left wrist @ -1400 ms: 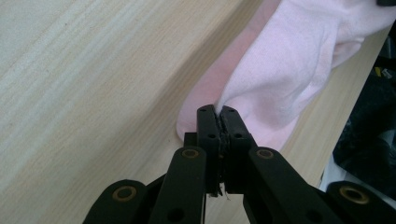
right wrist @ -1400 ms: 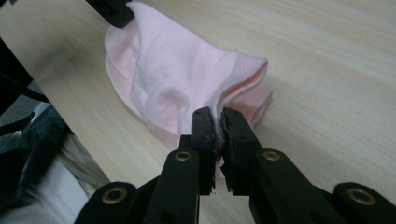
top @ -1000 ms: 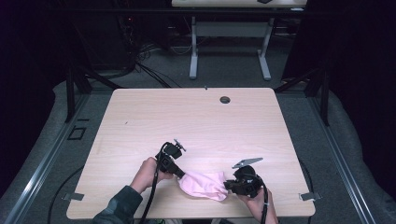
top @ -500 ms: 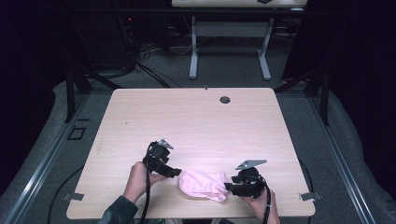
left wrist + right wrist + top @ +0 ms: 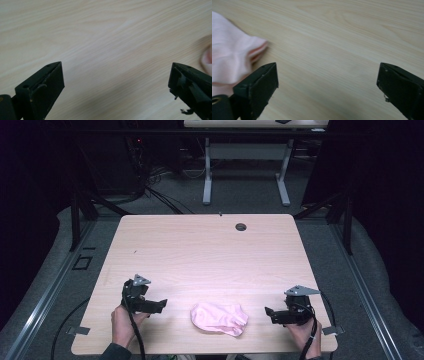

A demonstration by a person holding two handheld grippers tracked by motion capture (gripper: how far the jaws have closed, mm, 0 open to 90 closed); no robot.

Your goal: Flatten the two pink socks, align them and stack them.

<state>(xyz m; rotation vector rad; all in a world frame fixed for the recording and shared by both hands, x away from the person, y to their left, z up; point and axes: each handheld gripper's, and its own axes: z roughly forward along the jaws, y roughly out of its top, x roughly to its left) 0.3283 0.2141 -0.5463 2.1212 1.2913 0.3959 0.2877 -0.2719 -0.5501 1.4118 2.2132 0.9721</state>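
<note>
A crumpled pink cloth lies loose on the wooden table near its front edge, between my two grippers. My left gripper rests to the cloth's left, apart from it; its jaws have just been opening and stand wide with nothing between them. My right gripper sits to the cloth's right, also apart; its jaws have just been opening too and hold nothing. The pink cloth shows at the left edge of the right gripper view, and a pink sliver at the right edge of the left gripper view.
A small round hole sits near the table's far edge. Beyond the table stand a white table frame and cables on the dark floor. Metal rails run along the floor at both sides.
Both grippers let go of the pink cloth and opened. The left one drew away to the left, the right one to the right, and the cloth settled on the table.
</note>
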